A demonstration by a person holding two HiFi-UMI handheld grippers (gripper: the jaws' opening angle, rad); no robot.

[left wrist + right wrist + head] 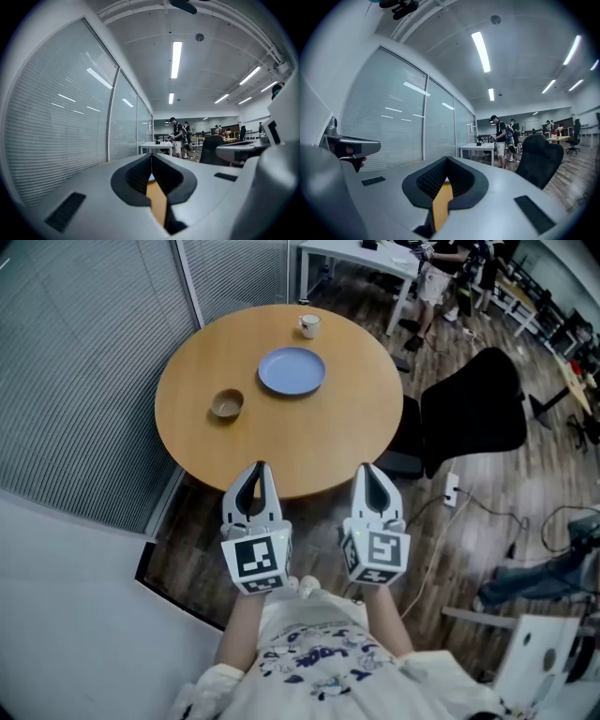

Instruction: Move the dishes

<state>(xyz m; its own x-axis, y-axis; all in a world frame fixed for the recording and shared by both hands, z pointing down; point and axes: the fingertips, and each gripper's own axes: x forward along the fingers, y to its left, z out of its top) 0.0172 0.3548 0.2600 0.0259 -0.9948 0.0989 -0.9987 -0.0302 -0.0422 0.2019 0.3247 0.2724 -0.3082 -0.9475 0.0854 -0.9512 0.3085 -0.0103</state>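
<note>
On the round wooden table, a blue plate lies past the middle. A small brown bowl sits to its left, and a white cup stands near the far edge. My left gripper and right gripper hover side by side over the table's near edge, well short of the dishes. Both are shut with nothing between the jaws. In the left gripper view the left gripper shows only a strip of table top through its closed jaws. The right gripper shows the same in its own view.
A black office chair stands close to the table's right side. Window blinds line the left. A white desk and people stand farther back. Cables lie on the wooden floor at the right.
</note>
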